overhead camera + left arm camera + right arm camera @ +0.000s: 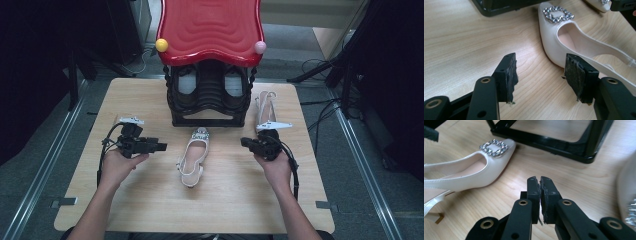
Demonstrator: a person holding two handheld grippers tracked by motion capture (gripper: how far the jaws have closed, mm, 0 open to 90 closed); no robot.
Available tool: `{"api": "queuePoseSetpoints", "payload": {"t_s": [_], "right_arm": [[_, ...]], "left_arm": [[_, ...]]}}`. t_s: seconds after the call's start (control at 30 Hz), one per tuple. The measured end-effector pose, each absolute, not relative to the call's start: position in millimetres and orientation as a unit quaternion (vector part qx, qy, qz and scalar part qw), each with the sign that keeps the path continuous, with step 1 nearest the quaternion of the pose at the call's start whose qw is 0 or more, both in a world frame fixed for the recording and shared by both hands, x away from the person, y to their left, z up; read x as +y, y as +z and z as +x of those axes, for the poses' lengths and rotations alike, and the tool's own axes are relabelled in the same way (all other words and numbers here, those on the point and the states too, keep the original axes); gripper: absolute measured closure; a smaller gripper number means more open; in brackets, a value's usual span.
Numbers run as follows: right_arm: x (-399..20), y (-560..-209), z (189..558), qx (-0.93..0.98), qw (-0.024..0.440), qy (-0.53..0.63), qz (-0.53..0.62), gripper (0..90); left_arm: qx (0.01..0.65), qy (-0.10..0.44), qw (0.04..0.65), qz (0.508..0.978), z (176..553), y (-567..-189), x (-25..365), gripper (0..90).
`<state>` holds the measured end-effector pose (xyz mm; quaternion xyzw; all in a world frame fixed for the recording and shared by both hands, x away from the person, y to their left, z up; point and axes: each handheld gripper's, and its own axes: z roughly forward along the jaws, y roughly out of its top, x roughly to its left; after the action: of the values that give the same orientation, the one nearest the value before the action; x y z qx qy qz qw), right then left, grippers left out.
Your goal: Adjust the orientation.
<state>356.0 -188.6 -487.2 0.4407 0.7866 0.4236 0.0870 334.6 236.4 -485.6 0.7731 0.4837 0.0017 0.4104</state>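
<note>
Our left gripper (540, 75) stood released beside the shoe (192, 155) on the table (150, 200); our right gripper (540, 197) was clenched on nothing.

Black left gripper (161, 147) and right gripper (246, 142): brass-ringed screw holes, frayed dark pads (511, 77), grey top plates, black cables; forearms seemingly bare.

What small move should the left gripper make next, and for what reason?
Probably ease the left gripper forward so its open jaws straddle the side of the white shoe. The jaws stand apart with nothing between them, and the shoe lies just ahead on the table. The right gripper is shut and empty.
</note>
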Motion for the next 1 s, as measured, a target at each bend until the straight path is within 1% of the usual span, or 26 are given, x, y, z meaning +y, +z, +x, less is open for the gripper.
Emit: {"api": "queuePoseSetpoints", "payload": {"t_s": [0.2,0.53,0.67,1.0], "right_arm": [[-199.9,-486.2,363.7,0.781,0.093,0.419,0.455,90.0],[-211.8,-499.6,386.5,0.767,0.1,0.402,0.489,90.0],[-217.7,-505.7,396.5,0.76,0.092,0.395,0.508,90.0],[-222.5,-519.3,410.1,0.758,0.092,0.373,0.527,90.0]], "left_arm": [[0.48,0.005,0.396,0.782,334.0,-486.7,235.1,43.6],[0.484,0.006,0.392,0.783,331.0,-488.0,238.6,43.5],[0.488,0.005,0.391,0.781,329.7,-490.6,240.2,43.3],[0.491,0.003,0.39,0.779,327.6,-491.7,243.6,42.9]]}}
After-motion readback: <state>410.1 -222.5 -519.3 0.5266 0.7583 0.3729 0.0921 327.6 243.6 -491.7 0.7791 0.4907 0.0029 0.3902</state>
